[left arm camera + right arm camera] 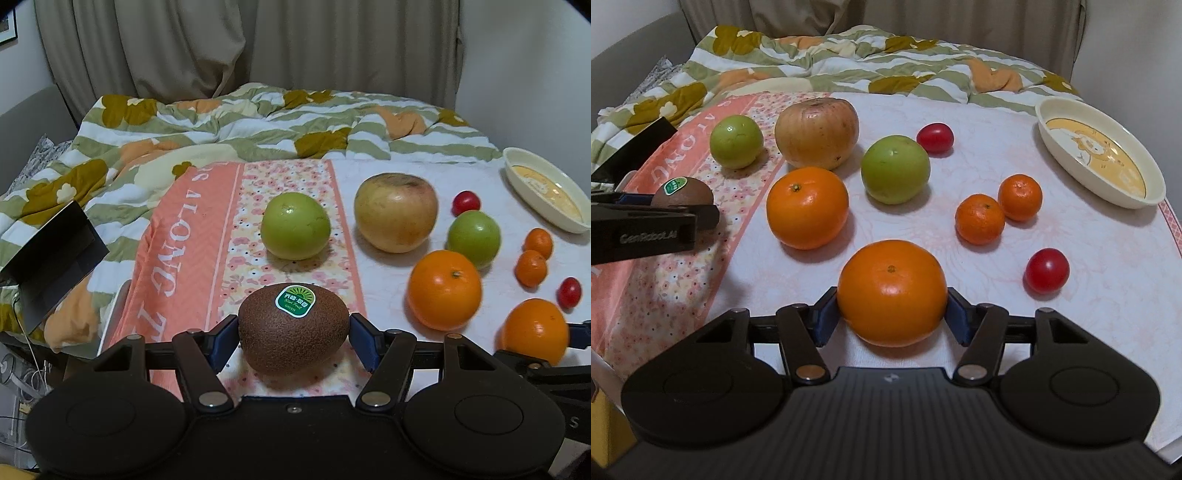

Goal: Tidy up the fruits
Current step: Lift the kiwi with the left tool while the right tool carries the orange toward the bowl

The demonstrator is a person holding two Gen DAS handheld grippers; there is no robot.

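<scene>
Kiwi (293,330): brown, green sticker on top, resting on the floral cloth (295,181) at the near left of the table (1089,258); the left gripper (293,341) is clamped on it, blue pads touching both flanks.

Near orange (892,291): on the white part of the table, held between the closed-in pads of the right gripper (892,317), both pads in contact.

Second orange (807,206): just beyond, loose.

Green apples, two: one (895,168) mid-table, one (736,141) on the floral cloth, farther left.

Large yellowish apple (817,133): between the two green ones, toward the back.

Mandarins, two (979,219) (1020,197): touching each other, right of centre.

Cherry tomatoes, two: one (935,137) behind the mid-table green apple, one (1046,270) near the right gripper's side.

Bowl (1152,184): cream, oval, cartoon print inside, at the far right edge of the table; holds no fruit.

Bed quilt (221,125): green, white and orange pattern, behind the table.
</scene>
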